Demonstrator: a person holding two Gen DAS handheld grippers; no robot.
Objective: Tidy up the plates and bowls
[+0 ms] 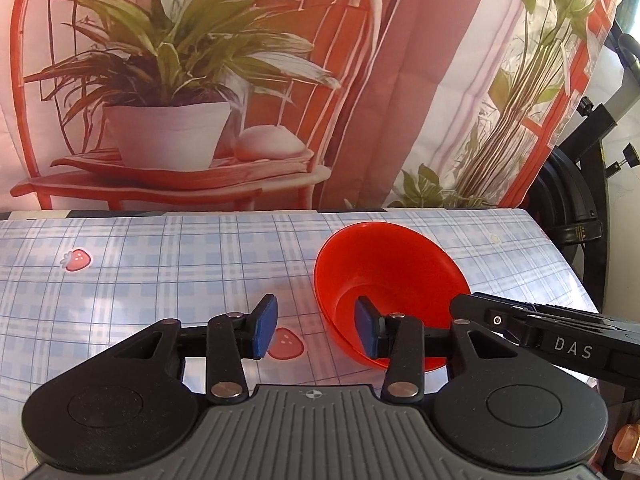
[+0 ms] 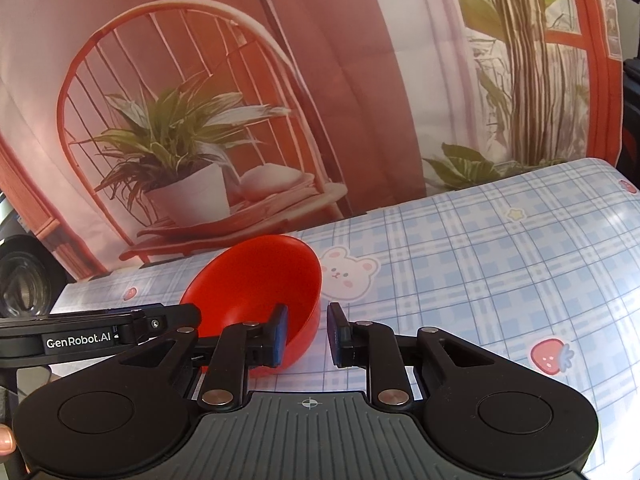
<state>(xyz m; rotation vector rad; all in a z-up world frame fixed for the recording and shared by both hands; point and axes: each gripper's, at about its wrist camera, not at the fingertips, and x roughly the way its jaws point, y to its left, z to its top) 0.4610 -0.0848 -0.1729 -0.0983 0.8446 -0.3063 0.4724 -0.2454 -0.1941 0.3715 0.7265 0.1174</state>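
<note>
A red bowl [image 1: 384, 280] sits tilted over the plaid tablecloth [image 1: 160, 264]. My left gripper [image 1: 316, 330] is open: its right finger [image 1: 366, 332] is inside the bowl and its left finger is outside, so the jaws straddle the bowl's left wall with a wide gap. In the right wrist view the same red bowl [image 2: 256, 280] is at centre left. My right gripper [image 2: 306, 336] is open around the bowl's right wall, with its left finger [image 2: 280, 334] inside the bowl and its right finger outside. No plates are in view.
A printed backdrop [image 1: 280, 80] of a chair and potted plant hangs behind the table's far edge. Black exercise equipment [image 1: 592, 160] stands past the table's right edge. The table carries a blue plaid cloth [image 2: 480, 264] with strawberry and bear prints.
</note>
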